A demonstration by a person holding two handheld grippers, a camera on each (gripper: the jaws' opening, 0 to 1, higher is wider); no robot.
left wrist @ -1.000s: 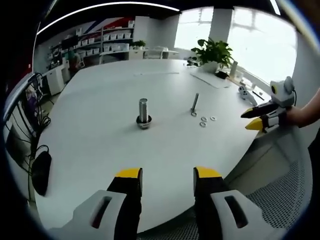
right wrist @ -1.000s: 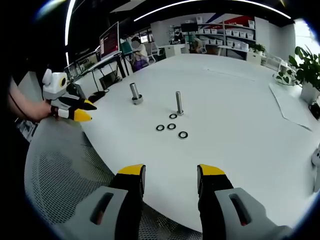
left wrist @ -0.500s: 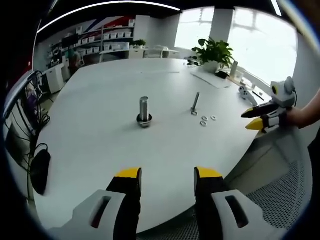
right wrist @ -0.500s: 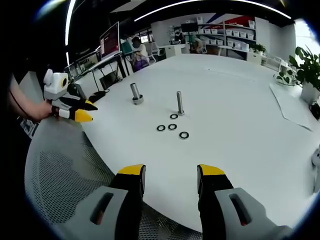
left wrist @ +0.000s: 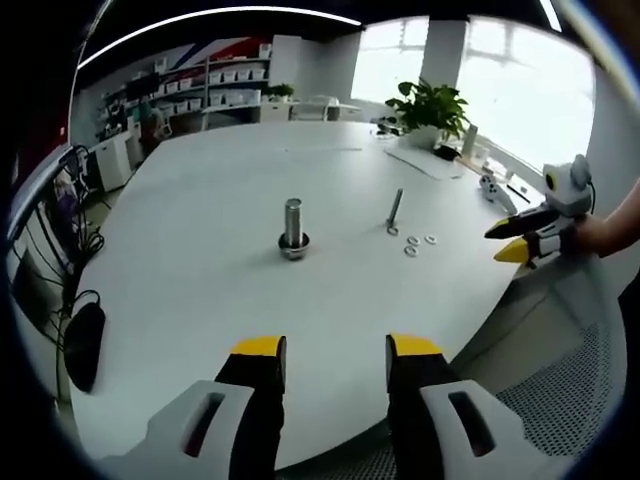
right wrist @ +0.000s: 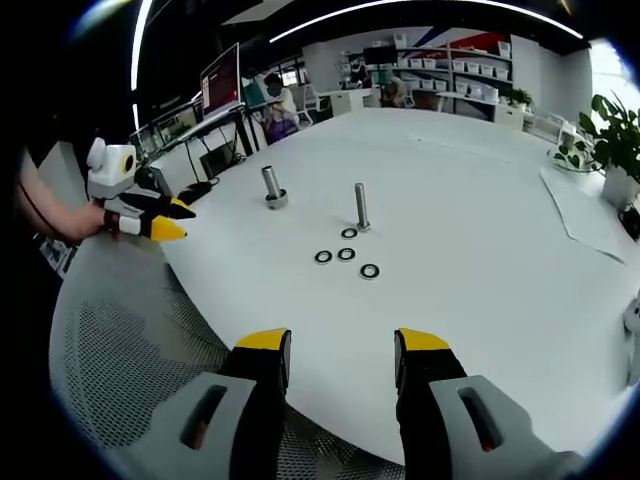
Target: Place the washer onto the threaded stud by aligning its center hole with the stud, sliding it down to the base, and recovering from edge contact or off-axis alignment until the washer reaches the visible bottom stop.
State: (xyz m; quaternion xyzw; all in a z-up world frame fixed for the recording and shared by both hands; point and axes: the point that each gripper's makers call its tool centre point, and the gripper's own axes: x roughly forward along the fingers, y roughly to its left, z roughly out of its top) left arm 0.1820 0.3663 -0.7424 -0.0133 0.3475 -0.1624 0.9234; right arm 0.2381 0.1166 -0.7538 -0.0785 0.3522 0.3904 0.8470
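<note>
Nothing is seated yet: both the left gripper (left wrist: 325, 352) and right gripper (right wrist: 343, 345) are hovering agape, washers (right wrist: 346, 254) lying beside the threaded stud (right wrist: 361, 208)

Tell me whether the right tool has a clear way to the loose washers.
Probably yes. The right tool is open and empty, and bare white table lies between it and the loose washers beside the thin stud.

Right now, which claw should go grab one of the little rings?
Probably the right claw. It points straight at the loose washers beside the thin stud. From the left claw, the thick stud lies ahead and the washers sit off to the side. Both are open.
</note>
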